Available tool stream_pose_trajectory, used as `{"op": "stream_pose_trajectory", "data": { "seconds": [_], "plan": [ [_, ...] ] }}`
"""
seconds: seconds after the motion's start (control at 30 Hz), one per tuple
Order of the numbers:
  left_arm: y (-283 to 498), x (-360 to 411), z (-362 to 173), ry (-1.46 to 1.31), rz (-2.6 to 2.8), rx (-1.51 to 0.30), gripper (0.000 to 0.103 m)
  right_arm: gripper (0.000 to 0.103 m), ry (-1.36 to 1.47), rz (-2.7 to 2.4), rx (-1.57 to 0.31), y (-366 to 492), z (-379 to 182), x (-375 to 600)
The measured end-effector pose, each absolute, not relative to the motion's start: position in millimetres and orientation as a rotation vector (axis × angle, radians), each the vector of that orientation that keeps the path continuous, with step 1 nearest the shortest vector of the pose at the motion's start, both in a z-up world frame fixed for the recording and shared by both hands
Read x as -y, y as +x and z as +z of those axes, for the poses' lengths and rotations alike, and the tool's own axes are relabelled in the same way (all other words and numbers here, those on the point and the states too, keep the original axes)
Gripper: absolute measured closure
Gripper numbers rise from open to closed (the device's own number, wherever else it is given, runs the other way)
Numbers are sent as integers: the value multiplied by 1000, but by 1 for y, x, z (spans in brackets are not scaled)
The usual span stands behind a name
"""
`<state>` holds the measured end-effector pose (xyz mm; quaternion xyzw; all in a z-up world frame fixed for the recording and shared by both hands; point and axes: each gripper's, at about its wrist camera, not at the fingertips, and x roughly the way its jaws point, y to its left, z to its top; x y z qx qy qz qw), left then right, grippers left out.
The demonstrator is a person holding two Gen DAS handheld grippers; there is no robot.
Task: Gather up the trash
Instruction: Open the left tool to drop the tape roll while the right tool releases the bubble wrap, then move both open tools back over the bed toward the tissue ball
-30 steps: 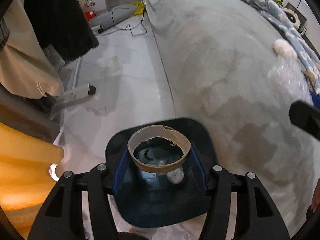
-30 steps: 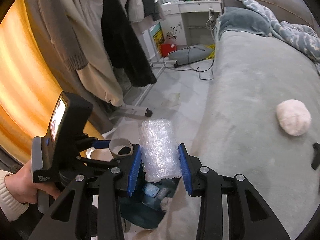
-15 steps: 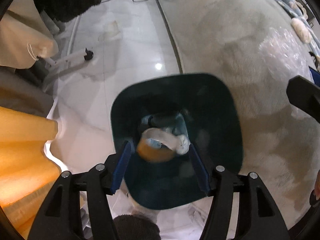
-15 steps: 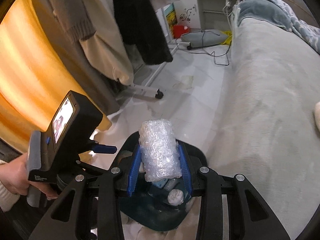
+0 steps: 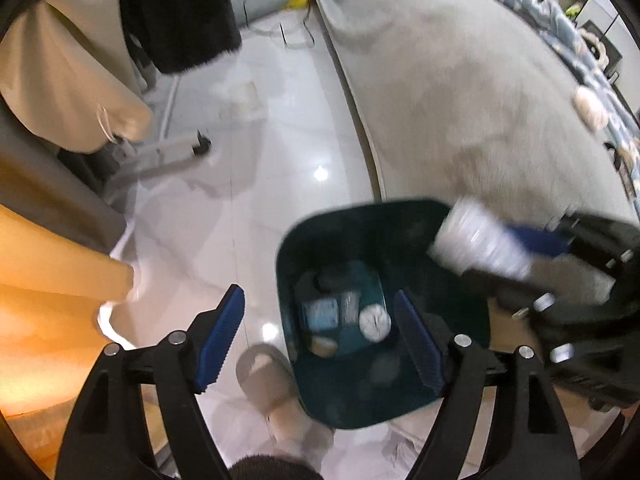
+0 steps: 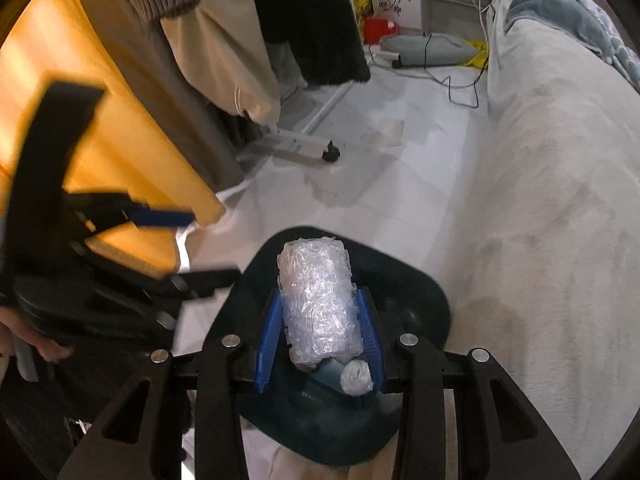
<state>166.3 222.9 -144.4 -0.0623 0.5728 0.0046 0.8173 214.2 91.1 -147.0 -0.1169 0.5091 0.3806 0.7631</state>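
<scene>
A dark teal bin stands on the floor beside the bed. In it lie a brown cardboard ring, a white paper wad and a blue packet. My left gripper hangs over the bin's left rim; its jaws are opening and nothing is between them. My right gripper is shut on a roll of clear bubble wrap right above the bin. In the left wrist view the bubble wrap comes in blurred from the right. The left gripper shows blurred at the left of the right wrist view.
The bed with a grey cover runs along the right, a pale soft lump on it. A slippered foot stands left of the bin. Hanging clothes, a rack foot on wheels, an orange curtain and floor cables lie to the left and beyond.
The left gripper let go of the cardboard ring, which dropped into the bin, and its jaws widened. The right gripper moved down over the bin, still holding the bubble wrap.
</scene>
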Motion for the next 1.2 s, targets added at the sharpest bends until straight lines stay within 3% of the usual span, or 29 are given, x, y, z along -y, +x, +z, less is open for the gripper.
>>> {"op": "stream_pose_trajectory", "data": {
  "seconds": [0.63,0.9,1.2],
  "plan": [
    [163,-240,-66,-215,74,-859,22,65,-474,863,-1246,188,-195,-115],
    [164,-235,-41,-199,95,-756,19,42,-579,906,-1261,171,-198,-124],
    [167,-217,-13,-162,107,-652,16,36,-474,910,-1173,178,-162,-111]
  ]
}}
